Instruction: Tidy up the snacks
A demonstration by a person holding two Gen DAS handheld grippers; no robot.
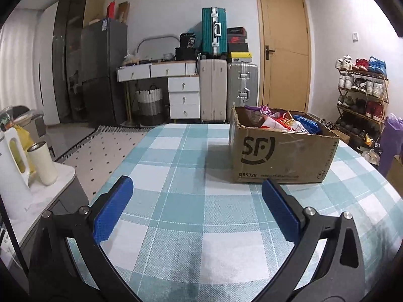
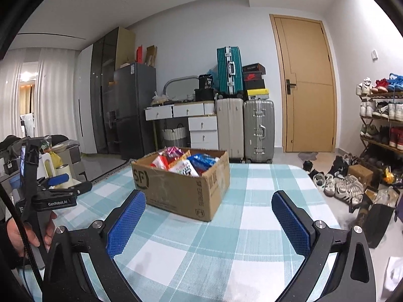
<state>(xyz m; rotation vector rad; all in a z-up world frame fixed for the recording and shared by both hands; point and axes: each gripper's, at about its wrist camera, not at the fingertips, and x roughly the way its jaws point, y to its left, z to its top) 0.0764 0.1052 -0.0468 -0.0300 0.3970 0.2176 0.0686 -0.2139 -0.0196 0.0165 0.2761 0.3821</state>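
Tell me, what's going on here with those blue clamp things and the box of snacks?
A person holds a two-finger tool in each hand to sort snacks. The left gripper and right gripper are both open and empty, above the checked tablecloth. The snack packets all sit in the cardboard box ahead; nothing has been taken out yet.

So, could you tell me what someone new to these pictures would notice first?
Probably the cardboard box full of bright snack bags, sitting on the checked tablecloth toward the table's far side. Next, the open left claw and open right claw, both empty, pointing toward it. Behind, stacked suitcases stand beside a wooden door.
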